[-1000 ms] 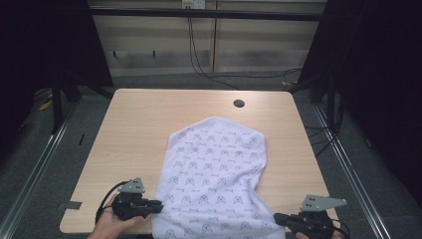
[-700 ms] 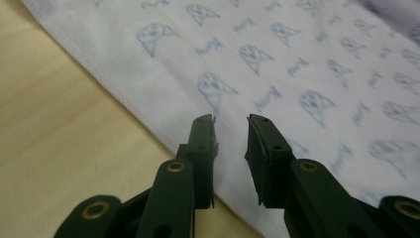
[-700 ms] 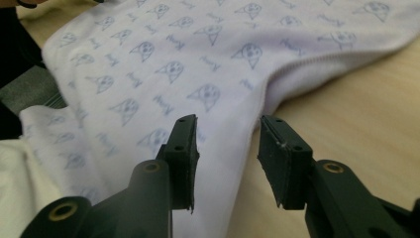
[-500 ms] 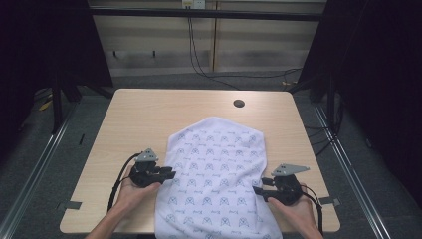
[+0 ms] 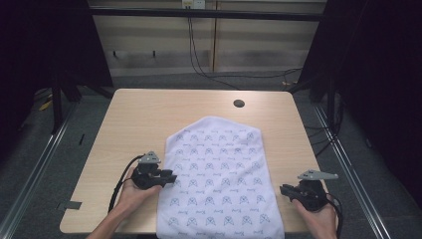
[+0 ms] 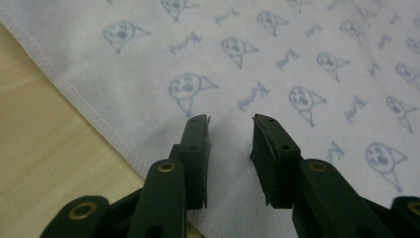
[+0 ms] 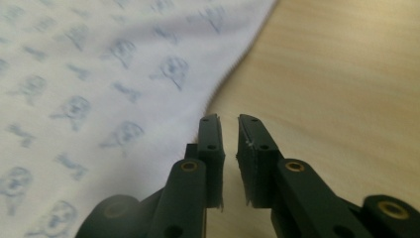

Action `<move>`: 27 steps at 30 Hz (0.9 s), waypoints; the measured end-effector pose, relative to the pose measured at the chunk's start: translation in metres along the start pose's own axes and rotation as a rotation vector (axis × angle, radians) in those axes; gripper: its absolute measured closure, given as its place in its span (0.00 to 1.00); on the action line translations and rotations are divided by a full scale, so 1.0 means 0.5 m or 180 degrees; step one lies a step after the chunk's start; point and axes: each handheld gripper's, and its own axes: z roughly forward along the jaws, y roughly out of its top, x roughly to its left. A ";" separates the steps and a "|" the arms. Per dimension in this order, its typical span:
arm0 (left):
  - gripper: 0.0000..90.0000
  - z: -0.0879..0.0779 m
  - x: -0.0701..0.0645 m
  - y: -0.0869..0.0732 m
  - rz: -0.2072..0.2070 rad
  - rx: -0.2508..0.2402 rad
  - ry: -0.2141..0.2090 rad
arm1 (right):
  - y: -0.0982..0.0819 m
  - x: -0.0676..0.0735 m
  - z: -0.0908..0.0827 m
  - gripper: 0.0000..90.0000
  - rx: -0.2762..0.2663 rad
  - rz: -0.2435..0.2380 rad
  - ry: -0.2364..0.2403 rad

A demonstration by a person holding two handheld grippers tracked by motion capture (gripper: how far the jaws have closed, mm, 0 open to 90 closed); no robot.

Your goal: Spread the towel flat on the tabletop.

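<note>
On the near half of the table (image 5: 124, 114) lay the printed cloth (image 5: 219, 184), its long axis running from the near edge away to a rounded far end. Smoothing seemed the step in hand. The left gripper (image 6: 230, 139), jaws just widened, hovered empty over the left hem; the right gripper (image 7: 228, 134), jaws just narrowed on nothing, sat beside the right hem. Next, probably, each needed an edge to pinch

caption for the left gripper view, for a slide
Left gripper, jaws apart, poised over the printed white cloth near its stitched edge on the wooden table.
</note>
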 end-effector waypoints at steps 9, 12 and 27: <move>0.67 0.042 0.030 0.052 -0.0031 -0.0061 0.0225 | 0.105 0.036 0.112 0.66 -0.0072 -0.0441 0.0526; 0.89 0.051 0.015 0.039 0.0204 0.0127 0.0217 | 0.155 0.055 0.173 0.58 -0.0038 -0.0628 0.0596; 0.98 0.014 0.002 0.002 0.0304 0.0157 0.0070 | 0.155 0.029 0.227 0.92 0.0177 -0.0864 0.0249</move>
